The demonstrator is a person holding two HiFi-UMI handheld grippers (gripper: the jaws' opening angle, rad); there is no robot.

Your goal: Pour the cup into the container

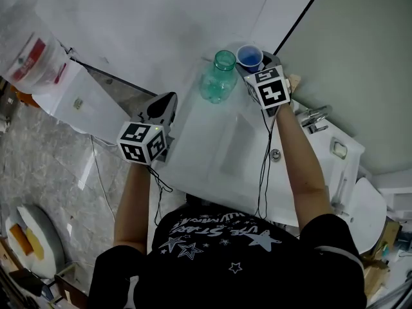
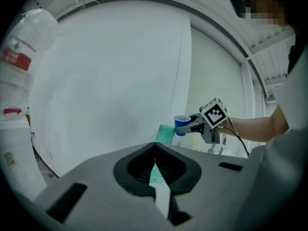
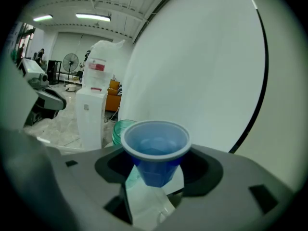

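Note:
A blue plastic cup (image 1: 249, 56) (image 3: 155, 146) stands upright between the jaws of my right gripper (image 1: 255, 67) (image 3: 155, 178), which is shut on its lower body. The cup hangs just right of the mouth of a green see-through jar (image 1: 218, 77) (image 3: 119, 129) standing on the white counter (image 1: 193, 140). The left gripper view shows the cup (image 2: 181, 124) beside the jar (image 2: 166, 133). My left gripper (image 1: 168, 100) (image 2: 155, 149) is off to the left of the jar, jaw tips together with nothing between them.
A sink basin (image 1: 233, 148) lies in the counter, with a faucet (image 1: 313, 117) at its right. A white water dispenser with a bottle on top (image 1: 38, 63) (image 3: 94, 105) stands to the left. A white wall (image 1: 161, 18) is behind the jar.

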